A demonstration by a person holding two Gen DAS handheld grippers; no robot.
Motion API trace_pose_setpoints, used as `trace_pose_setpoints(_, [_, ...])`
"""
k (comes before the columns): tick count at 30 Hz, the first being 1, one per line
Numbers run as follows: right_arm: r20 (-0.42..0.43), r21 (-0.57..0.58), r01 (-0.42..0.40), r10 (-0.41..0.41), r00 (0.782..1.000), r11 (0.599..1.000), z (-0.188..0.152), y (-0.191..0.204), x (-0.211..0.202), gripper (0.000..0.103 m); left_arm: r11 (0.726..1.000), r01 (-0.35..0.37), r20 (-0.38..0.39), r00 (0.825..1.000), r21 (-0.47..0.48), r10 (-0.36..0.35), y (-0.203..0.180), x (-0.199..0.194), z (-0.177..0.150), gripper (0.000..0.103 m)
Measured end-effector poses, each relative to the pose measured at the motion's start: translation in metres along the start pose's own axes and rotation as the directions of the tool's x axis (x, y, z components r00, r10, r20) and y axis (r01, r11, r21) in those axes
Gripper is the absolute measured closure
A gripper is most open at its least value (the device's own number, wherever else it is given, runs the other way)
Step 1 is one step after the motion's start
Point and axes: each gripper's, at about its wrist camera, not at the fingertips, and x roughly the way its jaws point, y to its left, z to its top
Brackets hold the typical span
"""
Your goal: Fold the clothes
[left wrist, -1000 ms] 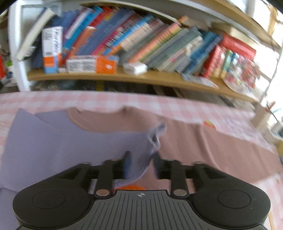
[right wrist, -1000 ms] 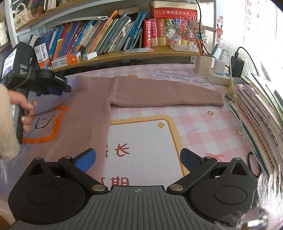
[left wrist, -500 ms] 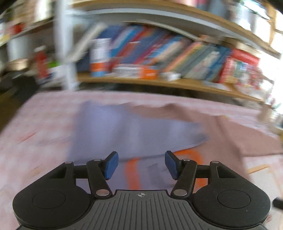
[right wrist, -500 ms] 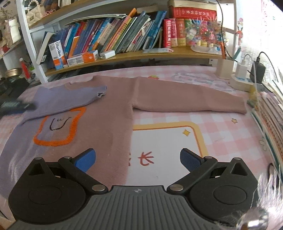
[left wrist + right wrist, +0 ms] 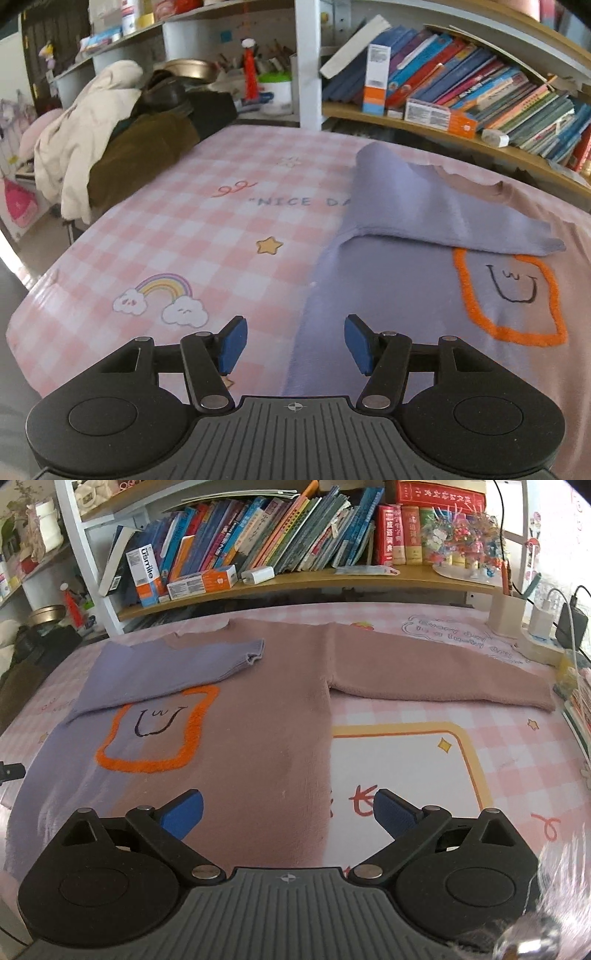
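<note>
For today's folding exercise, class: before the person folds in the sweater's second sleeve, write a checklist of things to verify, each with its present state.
1. Lilac sleeve folded across the sweater chest: ok.
2. Pink sleeve lies flat and straight on the checked tablecloth, ready to grasp: ok.
3. Right gripper open and empty: ok.
4. Left gripper open, holding no cloth: ok.
5. Pink sleeve's cuff clear of the book stack at the table's edge: cannot tell; they look close.
6. Sweater hem lying flat: cannot tell, hidden behind the grippers.
</note>
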Motion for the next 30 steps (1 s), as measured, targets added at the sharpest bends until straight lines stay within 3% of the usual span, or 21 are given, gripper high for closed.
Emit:
trace_pose_setpoints(6, [-0.036,0.059,0.059,-0.057,0.998,0.997,-0.009,0.003,-0.006,0.006,0.997,0.069,-0.052,0.996,0.024,-0.068,0.007,0.016,-0.001,0.044])
trace_pose_setpoints(12, [-0.093,0.141,0.092,-0.079,0.993,0.986,-0.024,0.004,-0.008,0.039,0.991,0.132,-0.093,0.987,0.016,-0.13,0.015,0.032,-0.002,0.044])
trace_pose_setpoints(15, [-0.112,0.167,0.109,-0.091,0.99,0.98,-0.029,0.004,-0.01,0.046,0.984,0.174,-0.097,0.981,0.028,-0.17,0.014,0.037,0.0,0.043])
trace_pose_setpoints(21, [-0.139,0.22,0.13,-0.1,0.985,0.967,-0.036,0.003,-0.01,0.068,0.963,0.267,-0.105,0.959,0.032,-0.262,0.008,0.043,0.006,0.048])
trace_pose_setpoints(24, [-0.14,0.235,0.117,-0.086,0.986,0.965,-0.035,0.005,-0.008,0.081,0.954,0.296,-0.116,0.95,0.037,-0.291,0.005,0.046,0.01,0.067])
trace_pose_setpoints(26, [-0.142,0.236,0.114,-0.082,0.986,0.965,-0.033,0.006,-0.006,0.087,0.952,0.305,-0.117,0.947,0.036,-0.299,0.006,0.049,0.012,0.093])
trace_pose_setpoints(30, [-0.143,0.226,0.105,-0.073,0.987,0.968,-0.029,0.01,-0.001,0.09,0.947,0.321,-0.109,0.941,-0.01,-0.321,0.017,0.057,0.017,0.096])
